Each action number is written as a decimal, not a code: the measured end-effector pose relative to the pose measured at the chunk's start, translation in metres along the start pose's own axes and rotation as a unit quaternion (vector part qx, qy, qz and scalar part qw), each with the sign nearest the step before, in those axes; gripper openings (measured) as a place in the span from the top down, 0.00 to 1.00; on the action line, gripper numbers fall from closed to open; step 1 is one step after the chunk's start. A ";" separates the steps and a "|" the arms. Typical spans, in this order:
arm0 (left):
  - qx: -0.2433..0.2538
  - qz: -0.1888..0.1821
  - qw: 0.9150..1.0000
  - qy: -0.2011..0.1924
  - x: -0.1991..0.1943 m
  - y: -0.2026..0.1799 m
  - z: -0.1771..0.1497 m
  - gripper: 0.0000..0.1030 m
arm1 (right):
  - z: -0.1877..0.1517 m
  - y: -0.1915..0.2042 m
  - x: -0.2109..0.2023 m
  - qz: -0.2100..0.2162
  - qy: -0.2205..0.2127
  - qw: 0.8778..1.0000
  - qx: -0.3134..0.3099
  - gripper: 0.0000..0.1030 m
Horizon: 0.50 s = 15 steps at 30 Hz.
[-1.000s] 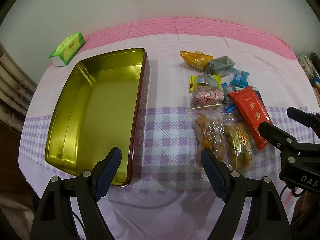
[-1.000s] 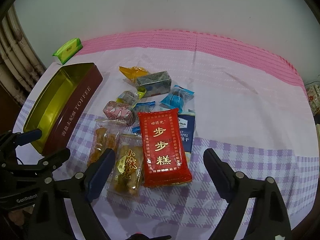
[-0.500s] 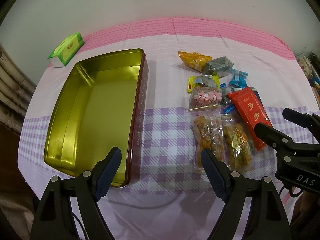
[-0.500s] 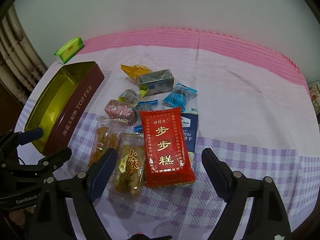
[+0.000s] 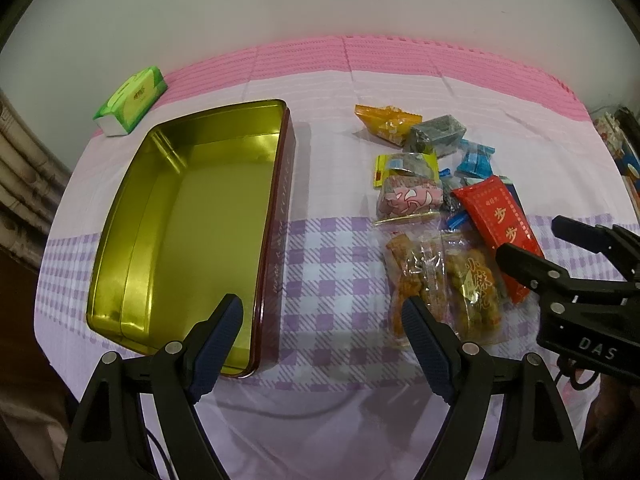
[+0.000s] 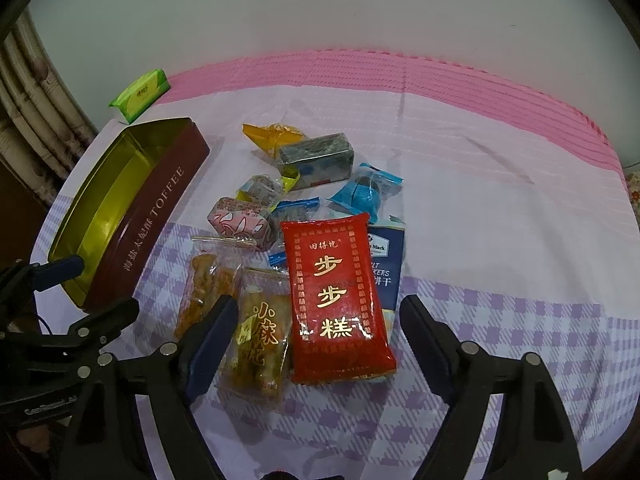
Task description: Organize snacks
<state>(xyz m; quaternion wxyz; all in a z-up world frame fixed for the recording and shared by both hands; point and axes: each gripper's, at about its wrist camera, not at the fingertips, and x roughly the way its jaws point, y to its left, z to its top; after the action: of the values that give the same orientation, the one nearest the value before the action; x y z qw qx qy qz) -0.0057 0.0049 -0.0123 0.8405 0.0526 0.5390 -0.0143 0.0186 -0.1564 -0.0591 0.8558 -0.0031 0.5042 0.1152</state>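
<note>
The bench (image 5: 328, 92) wears a pink-and-lilac checked cloth. On it lies the open toffee tin (image 5: 188, 232) — gold inside, nothing in it. Right of the tin, apart from it, the snack pile (image 6: 312, 240) huddles, its red packet (image 6: 338, 300) overlapping a blue cracker packet (image 6: 386, 264). Behind the tin sits a green tissue pack (image 5: 132, 100). The left hand-held gripper (image 5: 322, 338) and the right hand-held gripper (image 6: 316, 338) both hang spread — holding nothing.
</note>
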 end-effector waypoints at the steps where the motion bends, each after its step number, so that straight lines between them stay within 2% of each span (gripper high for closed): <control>1: -0.001 -0.001 1.000 -0.001 0.000 0.000 0.000 0.21 | 0.001 0.000 0.001 0.001 0.001 1.000 -0.001 0.24; 15: 0.014 -0.008 1.000 -0.007 -0.005 0.001 0.003 0.21 | 0.008 -0.009 0.028 0.008 0.024 1.000 -0.007 0.41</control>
<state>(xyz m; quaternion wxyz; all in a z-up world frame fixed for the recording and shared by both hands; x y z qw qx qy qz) -0.0046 0.0050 -0.0066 0.8431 0.0594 0.5336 -0.0291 0.0402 -0.1587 -0.0804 0.8424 -0.0079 0.5240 0.1256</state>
